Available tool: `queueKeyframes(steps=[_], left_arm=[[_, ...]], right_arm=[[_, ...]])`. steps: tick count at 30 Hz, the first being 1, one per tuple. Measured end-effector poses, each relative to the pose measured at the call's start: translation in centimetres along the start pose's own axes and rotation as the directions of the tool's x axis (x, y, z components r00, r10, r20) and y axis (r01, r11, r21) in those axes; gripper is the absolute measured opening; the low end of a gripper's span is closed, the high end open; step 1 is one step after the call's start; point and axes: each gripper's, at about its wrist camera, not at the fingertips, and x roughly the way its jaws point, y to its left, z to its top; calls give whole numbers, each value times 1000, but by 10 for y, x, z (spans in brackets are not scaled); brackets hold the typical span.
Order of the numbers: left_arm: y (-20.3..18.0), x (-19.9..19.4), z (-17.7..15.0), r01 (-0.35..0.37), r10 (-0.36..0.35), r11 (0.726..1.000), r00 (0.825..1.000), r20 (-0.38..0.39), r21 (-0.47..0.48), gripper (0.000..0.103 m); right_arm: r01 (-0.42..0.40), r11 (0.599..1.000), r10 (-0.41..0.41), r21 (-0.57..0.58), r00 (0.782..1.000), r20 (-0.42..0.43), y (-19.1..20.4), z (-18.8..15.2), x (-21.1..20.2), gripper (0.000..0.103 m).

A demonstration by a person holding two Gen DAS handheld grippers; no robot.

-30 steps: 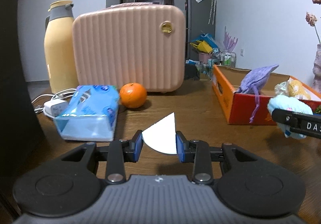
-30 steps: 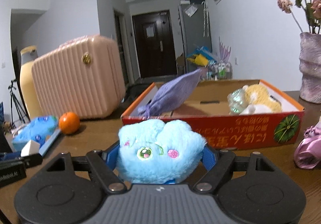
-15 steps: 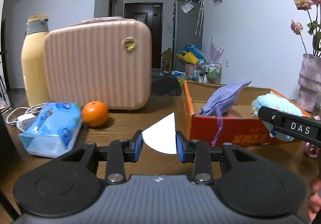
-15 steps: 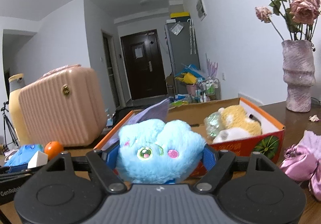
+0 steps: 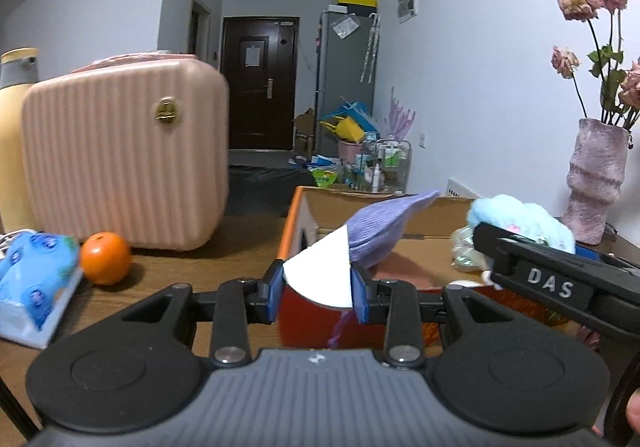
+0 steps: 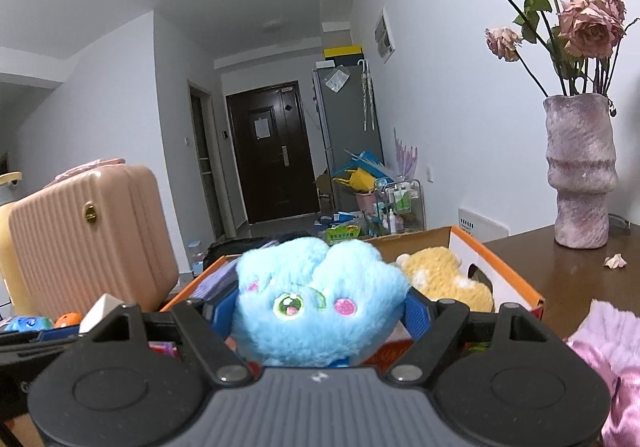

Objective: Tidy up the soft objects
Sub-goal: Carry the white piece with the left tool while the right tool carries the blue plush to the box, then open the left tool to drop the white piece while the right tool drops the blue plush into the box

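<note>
Before the orange box, left tongs grip a white wedge; right tongs clasp a blue plush.

A pink suitcase is standing on the surface, an orange lying before it; wilted roses are drooping from a vase.

The white letters "DAS" stand on the side of the right gripper, seen at the right from the left wrist.
</note>
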Motion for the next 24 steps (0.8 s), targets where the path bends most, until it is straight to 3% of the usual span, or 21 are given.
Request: queueKeyframes(steps=[12, 24], left_arm=[[-34, 45, 12, 29, -29, 1000, 1000, 7, 6, 35], [-43, 85, 27, 30, -30, 999, 999, 20, -11, 35]], right_arm=[[25, 1000, -25, 0, 1000, 2, -22, 10, 33, 79], [61, 998, -61, 11, 998, -17, -35, 16, 64, 79]])
